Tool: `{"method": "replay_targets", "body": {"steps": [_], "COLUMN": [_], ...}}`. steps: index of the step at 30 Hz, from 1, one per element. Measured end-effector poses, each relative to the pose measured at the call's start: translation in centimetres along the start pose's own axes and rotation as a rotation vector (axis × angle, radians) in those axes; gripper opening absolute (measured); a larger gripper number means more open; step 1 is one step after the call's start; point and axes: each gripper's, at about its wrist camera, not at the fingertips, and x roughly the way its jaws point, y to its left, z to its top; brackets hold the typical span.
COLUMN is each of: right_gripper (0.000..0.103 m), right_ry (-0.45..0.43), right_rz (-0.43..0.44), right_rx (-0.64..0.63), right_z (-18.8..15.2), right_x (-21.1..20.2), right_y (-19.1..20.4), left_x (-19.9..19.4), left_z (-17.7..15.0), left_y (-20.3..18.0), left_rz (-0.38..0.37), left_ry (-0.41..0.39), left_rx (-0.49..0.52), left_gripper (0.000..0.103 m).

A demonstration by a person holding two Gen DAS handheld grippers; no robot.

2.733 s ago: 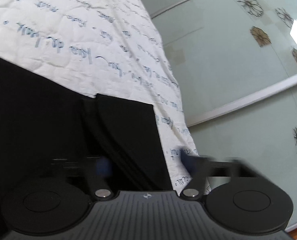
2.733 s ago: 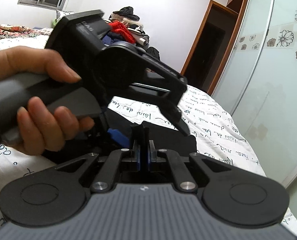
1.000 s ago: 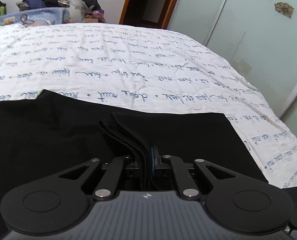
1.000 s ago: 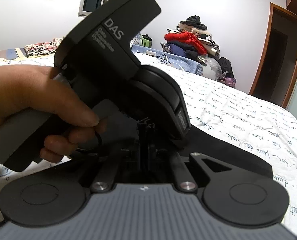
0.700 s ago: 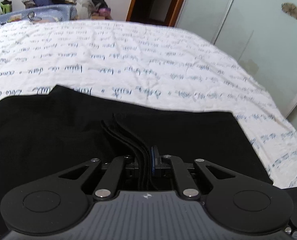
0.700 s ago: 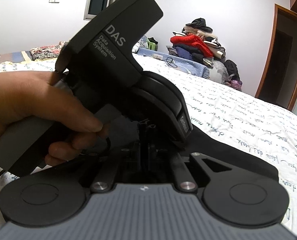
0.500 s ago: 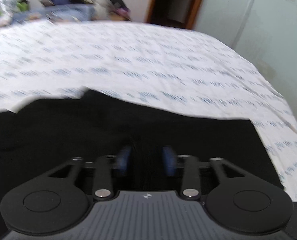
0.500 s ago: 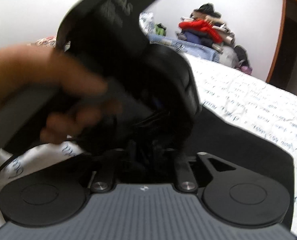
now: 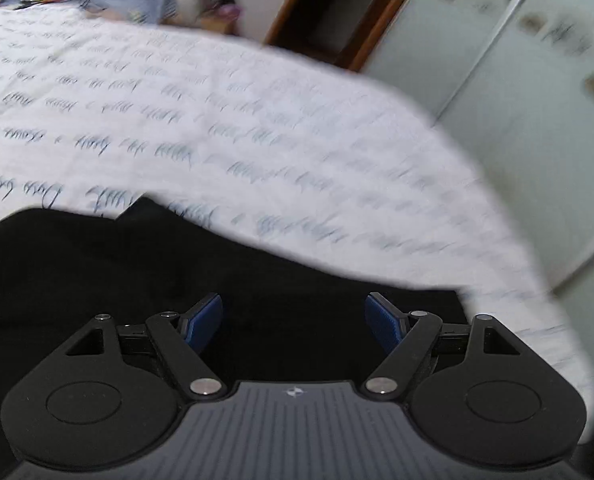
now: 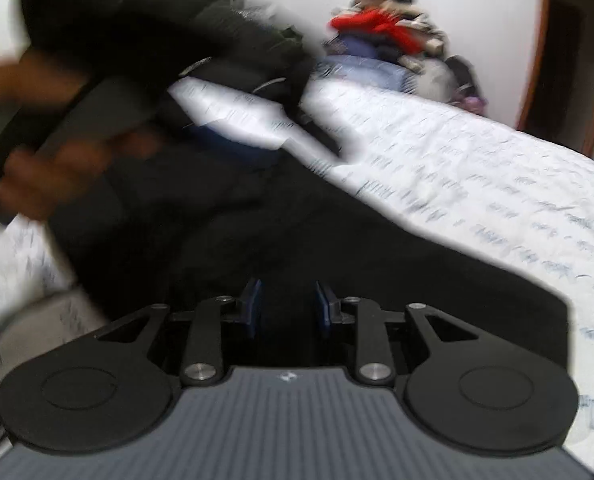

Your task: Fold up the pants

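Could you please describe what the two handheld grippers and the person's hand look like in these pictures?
Both the left gripper and the right gripper are matte black, with ribbed grey bodies, round side discs, silver pivot screws, angled link arms and blue ribbed pads. The hand is bare, blurred, wrapped around a dark grey handle. No sleeve shows.

Both cameras sit low and close over the black pants (image 9: pixel 145 272) on the bed (image 9: pixel 257 128). The left view faces the wardrobe doors (image 9: pixel 537 92); the right view faces the clothes pile (image 10: pixel 381 36). Both share pants, bedspread and doorway.
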Motion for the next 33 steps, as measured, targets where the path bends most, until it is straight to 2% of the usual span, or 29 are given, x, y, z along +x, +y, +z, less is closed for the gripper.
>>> {"method": "replay_targets", "body": {"steps": [1,3,6,7,8,11,12,14,17,21,28,33], "right_gripper": [0.027,0.027,0.037,0.037,0.037,0.038,0.038,0.037,0.038,0.041,0.041,0.044], "right_ry": [-0.009,-0.024,-0.066,-0.064,-0.052,-0.025,-0.026,-0.033,-0.040,0.007,-0.045,-0.090], "right_rz": [-0.026,-0.038,-0.004,0.006,0.016,0.009,0.011,0.007,-0.015,-0.008,-0.024,0.013], "right_rx": [-0.030,-0.046,-0.047,-0.048,-0.053,-0.064,-0.056,-0.046,-0.068,-0.075,-0.093,-0.156], "right_z": [-0.2,-0.1,-0.2,-0.3,-0.5,-1.3,-1.4,-1.4,-1.3,-0.7,1.0,2.6], "right_x": [-0.3,-1.5,-3.3,-3.3,-2.9,-2.1,-2.3,-3.4,-4.1,-2.1,-2.0,-1.1], "right_y": [0.4,0.8,1.1,1.2,1.5,1.7,1.5,1.1,1.9,2.6,4.0,5.8], "left_x": [0.2,-0.5,-1.6,-1.6,-1.3,1.1,1.5,0.8,-0.8,-2.1,-9.6,-14.1], "left_z": [-0.3,-0.8,-1.0,-0.9,-1.0,-1.6,-2.0,-2.3,-2.2,-2.6,-4.4,-5.6], "left_y": [-0.3,-0.9,-1.8,-2.0,-2.3,-2.7,-2.6,-2.5,-1.7,0.8,7.8,11.5], "left_rz": [0.049,0.036,0.016,0.016,0.033,0.153,0.186,0.203,0.204,0.271,0.208,0.266], "left_ry": [-0.010,-0.058,-0.090,-0.089,-0.078,0.001,-0.002,-0.033,-0.073,-0.063,-0.171,-0.227], "left_rx": [0.011,0.055,0.066,0.086,0.113,0.214,0.231,0.237,0.218,0.188,-0.070,-0.132], "left_gripper": [0.078,0.078,0.078,0.078,0.078,0.078,0.078,0.078,0.079,0.081,0.081,0.081]}}
